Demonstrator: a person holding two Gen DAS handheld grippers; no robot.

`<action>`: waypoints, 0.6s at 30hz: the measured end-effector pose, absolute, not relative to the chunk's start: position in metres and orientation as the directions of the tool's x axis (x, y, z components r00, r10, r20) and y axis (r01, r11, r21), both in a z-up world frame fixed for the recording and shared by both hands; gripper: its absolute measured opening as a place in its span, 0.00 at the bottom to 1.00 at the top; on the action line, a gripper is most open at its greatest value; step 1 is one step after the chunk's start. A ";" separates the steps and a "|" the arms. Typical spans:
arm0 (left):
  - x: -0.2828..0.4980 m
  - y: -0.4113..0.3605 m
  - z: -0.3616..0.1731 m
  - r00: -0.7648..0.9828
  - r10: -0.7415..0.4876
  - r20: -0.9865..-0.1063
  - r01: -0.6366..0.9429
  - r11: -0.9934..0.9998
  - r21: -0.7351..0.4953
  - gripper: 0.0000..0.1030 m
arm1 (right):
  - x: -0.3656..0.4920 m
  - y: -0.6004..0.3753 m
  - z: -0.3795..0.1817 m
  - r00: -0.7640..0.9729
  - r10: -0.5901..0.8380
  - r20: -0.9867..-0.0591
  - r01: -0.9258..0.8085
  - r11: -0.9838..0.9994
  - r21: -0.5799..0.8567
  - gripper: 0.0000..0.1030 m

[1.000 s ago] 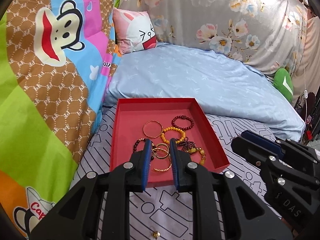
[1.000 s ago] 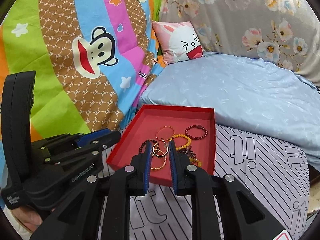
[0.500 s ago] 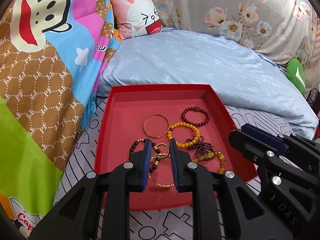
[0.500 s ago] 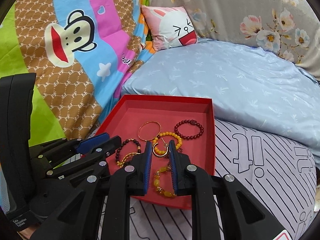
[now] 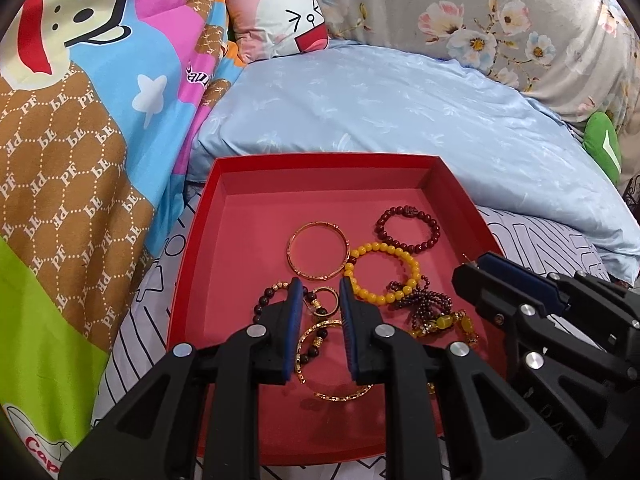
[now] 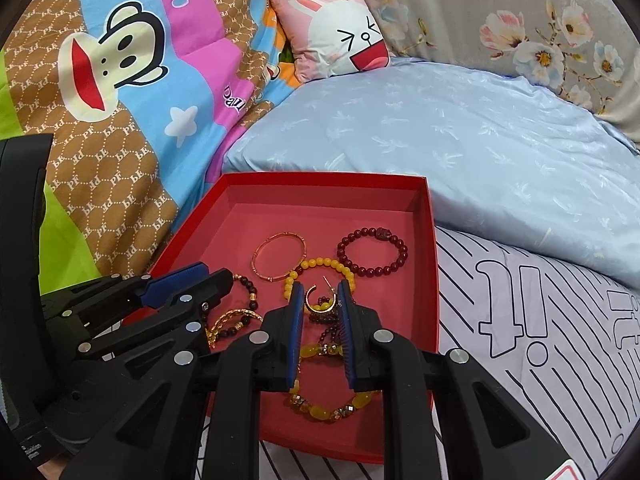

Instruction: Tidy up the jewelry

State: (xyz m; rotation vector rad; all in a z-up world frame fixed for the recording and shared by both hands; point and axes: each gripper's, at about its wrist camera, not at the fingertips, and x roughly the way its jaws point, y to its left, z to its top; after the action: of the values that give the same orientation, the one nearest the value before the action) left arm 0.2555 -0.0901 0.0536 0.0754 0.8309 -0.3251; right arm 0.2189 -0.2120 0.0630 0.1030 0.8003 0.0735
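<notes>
Hovering over the near end of the red tray (image 5: 192, 240) on the bed, the left gripper (image 5: 320, 304) and right gripper (image 6: 318, 304) each stood slightly parted, grasping nothing. The jewelry lay loose inside: beaded bracelets (image 5: 380, 276), probably light and limp, best pinched across the strand; farther back, the gold bangle (image 5: 318, 256), likely stiff and slippery, best taken at its rim.

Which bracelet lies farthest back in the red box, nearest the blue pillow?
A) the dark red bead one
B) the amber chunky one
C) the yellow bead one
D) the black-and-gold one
A: the dark red bead bracelet lies at the back of the red box; the other bead bracelets lie nearer the cameras.
</notes>
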 end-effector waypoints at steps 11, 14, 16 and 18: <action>0.260 -0.092 0.048 0.620 -0.245 -0.746 0.308 0.950 -0.056 0.18 | 0.223 -0.212 0.057 0.687 0.102 -0.719 -0.022 0.993 0.120 0.16; 0.260 -0.092 0.047 0.619 -0.243 -0.747 0.306 0.950 -0.056 0.18 | 0.223 -0.212 0.056 0.687 0.101 -0.720 -0.022 0.993 0.119 0.16; 0.260 -0.092 0.046 0.619 -0.242 -0.747 0.304 0.951 -0.056 0.18 | 0.223 -0.212 0.056 0.686 0.100 -0.721 -0.022 0.993 0.117 0.16; 0.261 -0.092 0.046 0.617 -0.240 -0.749 0.302 0.952 -0.056 0.18 | 0.223 -0.212 0.056 0.685 0.100 -0.721 -0.019 0.993 0.119 0.16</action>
State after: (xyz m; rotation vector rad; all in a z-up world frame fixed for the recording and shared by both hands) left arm 0.2612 -0.0920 0.0458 0.0781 0.8499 -0.3126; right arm 0.2229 -0.2124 0.0556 0.1045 0.8132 0.0667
